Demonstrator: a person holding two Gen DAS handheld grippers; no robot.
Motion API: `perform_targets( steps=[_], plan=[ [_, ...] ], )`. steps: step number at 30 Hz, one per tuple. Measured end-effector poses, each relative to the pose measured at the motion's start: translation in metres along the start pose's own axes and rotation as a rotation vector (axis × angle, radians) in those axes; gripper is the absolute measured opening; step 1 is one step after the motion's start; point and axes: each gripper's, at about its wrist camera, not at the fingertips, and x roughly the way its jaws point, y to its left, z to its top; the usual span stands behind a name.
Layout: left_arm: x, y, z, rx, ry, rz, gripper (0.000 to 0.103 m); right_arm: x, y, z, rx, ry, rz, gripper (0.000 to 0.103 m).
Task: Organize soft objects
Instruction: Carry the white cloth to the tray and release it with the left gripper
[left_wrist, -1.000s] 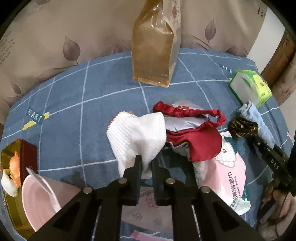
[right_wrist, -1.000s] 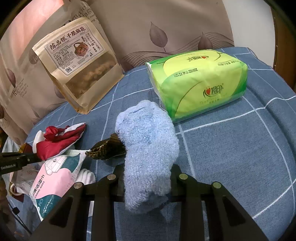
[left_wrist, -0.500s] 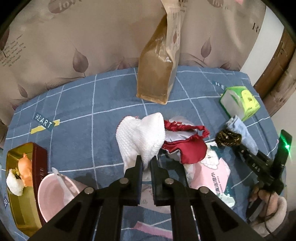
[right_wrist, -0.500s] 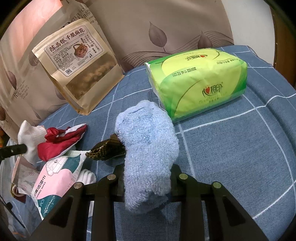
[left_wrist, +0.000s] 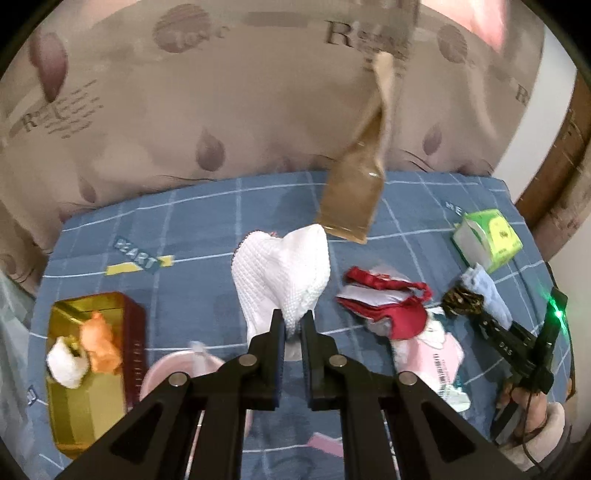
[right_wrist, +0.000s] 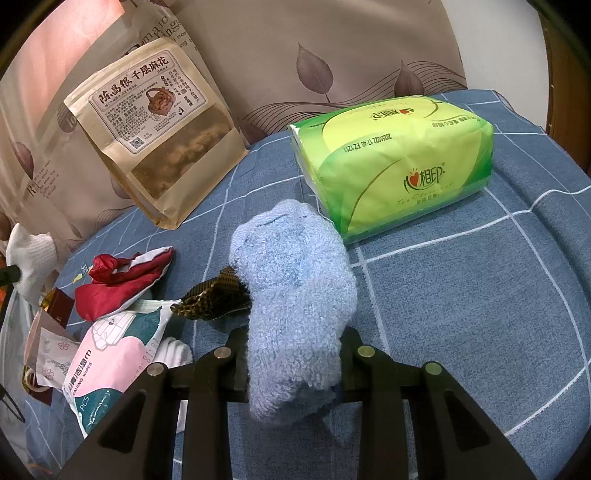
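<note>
Above the blue checked bedspread (left_wrist: 207, 221), my left gripper (left_wrist: 293, 325) tilts steeply downward with its two black fingers pinched tight on the lower edge of a white waffle-knit cloth (left_wrist: 284, 269), which stands bunched and puffed just ahead of the fingertips, its folds rising in two soft peaks clear of the bedspread. Beyond that cloth from the left gripper leans a brown paper snack bag (left_wrist: 354, 199) against the patterned curtain (left_wrist: 184, 110); off to the gripper's right lie a crumpled red cloth (left_wrist: 391, 310) and a pink wet-wipes pack (left_wrist: 436, 358), and to its left a gold tin (left_wrist: 85, 373) holding small orange and white soft pieces, with a pink bowl (left_wrist: 162, 373) close beside it. My right gripper (right_wrist: 293, 354) also points downward, its fingers clamped on the near end of a pale blue terry cloth (right_wrist: 295, 288), thick and fuzzy, which drapes forward from the jaws in a rounded lump resting on the bedspread. Just past that blue cloth sits a green tissue pack (right_wrist: 399, 166), lying flat; tucked against the cloth's left side is a dark patterned hair clip (right_wrist: 214, 299). Farther left of the right gripper I see the red cloth and wipes pack again, and at the far left edge the white cloth held aloft.
</note>
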Motion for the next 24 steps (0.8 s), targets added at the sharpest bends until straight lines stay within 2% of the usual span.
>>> perform_targets(
  steps=[14,24],
  plan=[
    [-0.025,0.1,-0.002,-0.109,-0.019,0.199,0.008,0.0,0.0,0.0,-0.001,-0.001,0.0,0.027],
    [-0.016,0.176,-0.011,-0.207,0.02,0.339,0.008,0.0,0.0,0.0,-0.001,-0.001,0.0,0.027]
  ],
)
